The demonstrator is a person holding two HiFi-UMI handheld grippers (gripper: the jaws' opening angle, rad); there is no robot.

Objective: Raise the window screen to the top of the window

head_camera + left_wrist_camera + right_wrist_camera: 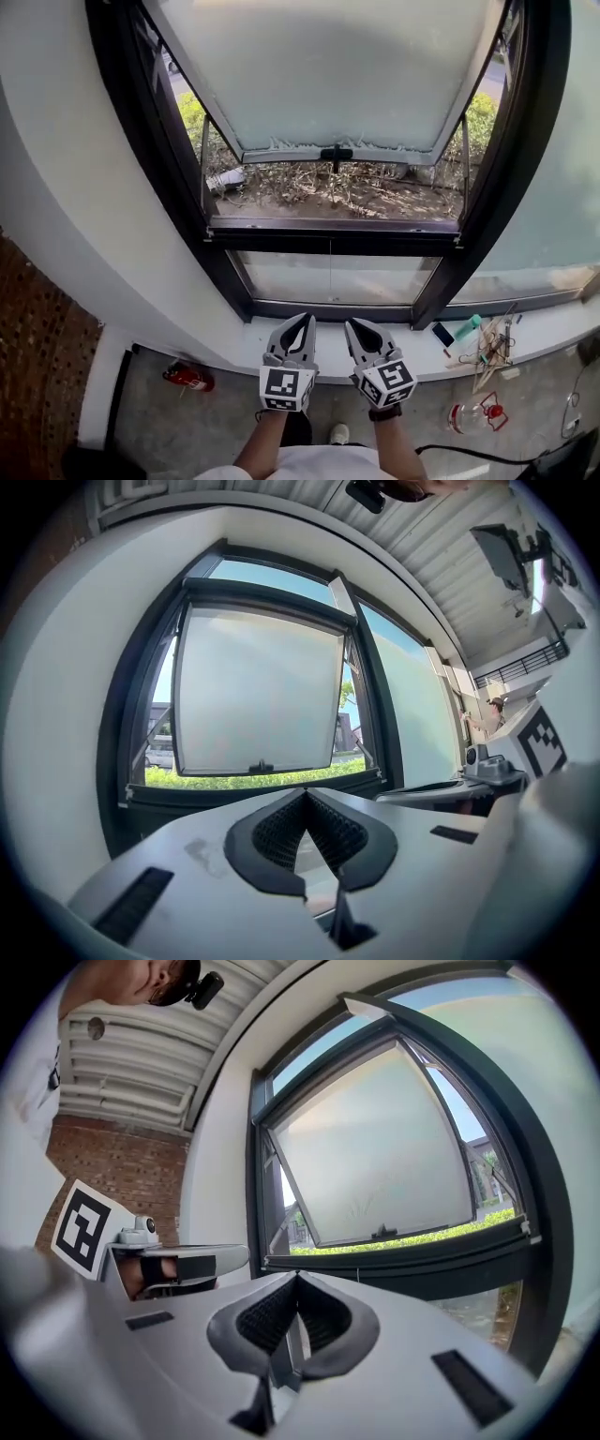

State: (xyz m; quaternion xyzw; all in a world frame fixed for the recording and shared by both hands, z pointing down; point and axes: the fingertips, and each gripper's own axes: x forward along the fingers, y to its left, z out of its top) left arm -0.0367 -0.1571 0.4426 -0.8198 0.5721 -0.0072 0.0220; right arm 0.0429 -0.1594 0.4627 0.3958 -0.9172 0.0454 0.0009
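A black-framed window [211, 234] fills the head view, its frosted sash [328, 66] swung outward with a black handle [336, 153] on its lower edge. A grey rail [328, 225] lies along the bottom of the opening, and a thin cord [330, 267] hangs below it. Whether mesh covers the opening I cannot tell. My left gripper [307, 321] and right gripper [352, 325] are side by side over the white sill [412, 361], short of the window, both shut and empty. The left gripper [305, 792] faces the sash [258, 691]. The right gripper [296, 1276] faces the sash [375, 1162] too.
On the sill to the right lie a dark phone [442, 335], a teal object [467, 327] and a bundle of sticks and tools [487, 352]. A red extinguisher [187, 376] and a bottle [473, 415] lie on the floor. A brick wall [37, 347] stands at left.
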